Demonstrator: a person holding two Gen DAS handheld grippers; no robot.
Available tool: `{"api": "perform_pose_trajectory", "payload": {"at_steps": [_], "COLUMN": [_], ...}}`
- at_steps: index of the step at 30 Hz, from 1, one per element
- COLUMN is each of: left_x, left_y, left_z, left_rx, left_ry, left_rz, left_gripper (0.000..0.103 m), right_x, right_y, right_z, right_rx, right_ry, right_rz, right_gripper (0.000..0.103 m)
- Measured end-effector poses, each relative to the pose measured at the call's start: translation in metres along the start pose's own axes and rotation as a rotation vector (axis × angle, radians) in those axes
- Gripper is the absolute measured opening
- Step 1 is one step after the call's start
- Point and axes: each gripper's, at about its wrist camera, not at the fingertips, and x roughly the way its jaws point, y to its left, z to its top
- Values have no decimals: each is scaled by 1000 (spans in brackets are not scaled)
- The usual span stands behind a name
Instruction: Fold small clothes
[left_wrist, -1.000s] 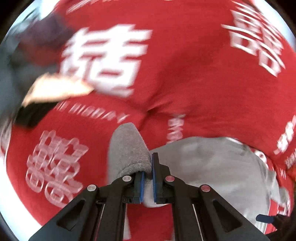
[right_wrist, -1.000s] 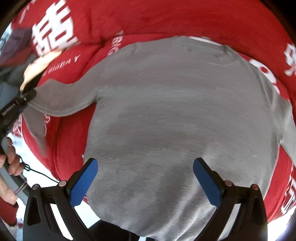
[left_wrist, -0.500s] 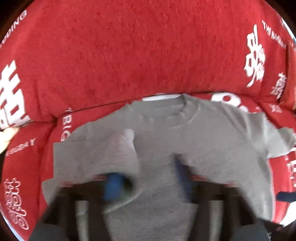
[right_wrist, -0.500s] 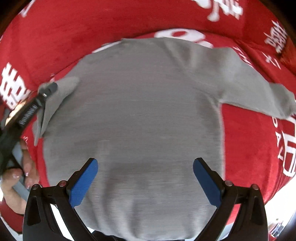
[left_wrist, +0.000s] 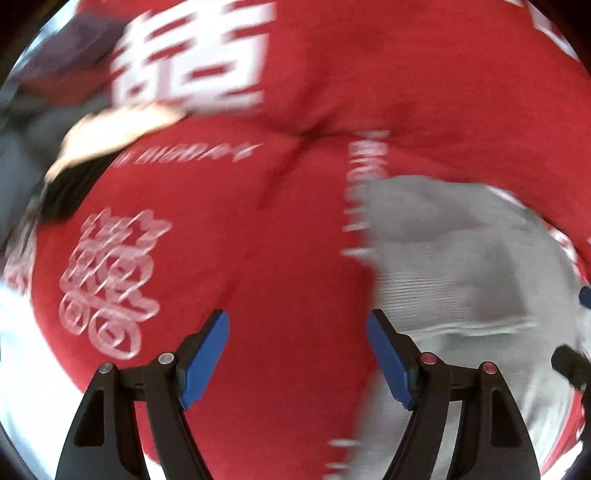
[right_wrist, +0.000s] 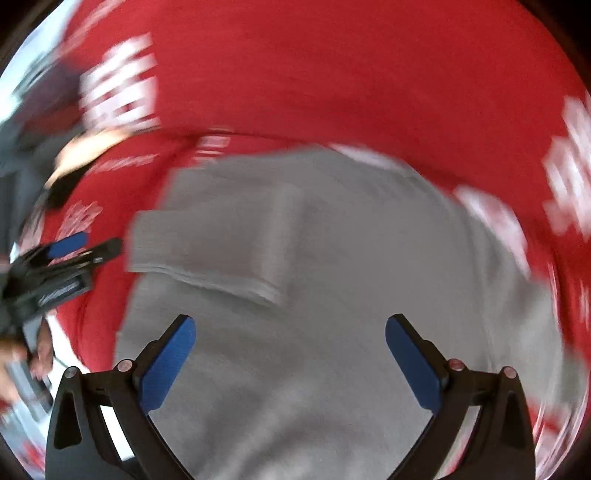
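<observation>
A small grey sweater (right_wrist: 332, 295) lies flat on a red cover with white characters (right_wrist: 332, 74). Its left sleeve (right_wrist: 221, 240) is folded in across the body. My right gripper (right_wrist: 290, 354) is open and empty, above the sweater's lower body. My left gripper (left_wrist: 297, 350) is open and empty over the red cover (left_wrist: 258, 258), left of the sweater's edge (left_wrist: 461, 258). The left gripper also shows in the right wrist view (right_wrist: 66, 251), beside the folded sleeve. Both views are blurred by motion.
The red cover drapes over a cushioned seat with a crease (left_wrist: 314, 129) behind. A dark and tan object (left_wrist: 92, 147) lies at the far left. A pale floor (left_wrist: 22, 350) shows past the cover's left edge.
My left gripper carried the sleeve in over the sweater's body, let it go, opened, and pulled back left off the garment. My right gripper stayed open over the body.
</observation>
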Motion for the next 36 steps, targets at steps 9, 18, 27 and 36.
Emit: {"api": "perform_pose_trajectory", "payload": {"at_steps": [9, 18, 27, 36], "left_x": [22, 31, 79, 98], "left_y": [54, 0, -56, -84], "left_z": [-11, 21, 53, 82], "left_rx": [-93, -19, 28, 56], "left_ry": [60, 71, 216, 219], "left_rz": [-4, -210, -319, -307], "left_gripper": [78, 78, 78, 45], "right_x": [103, 52, 39, 60], "right_y": [137, -2, -160, -212], "right_z": [33, 58, -14, -68], "right_rx": [-486, 235, 782, 1075], "right_ry": [2, -86, -87, -120], "right_rz": [-54, 166, 141, 350], "right_gripper": [66, 18, 43, 71]}}
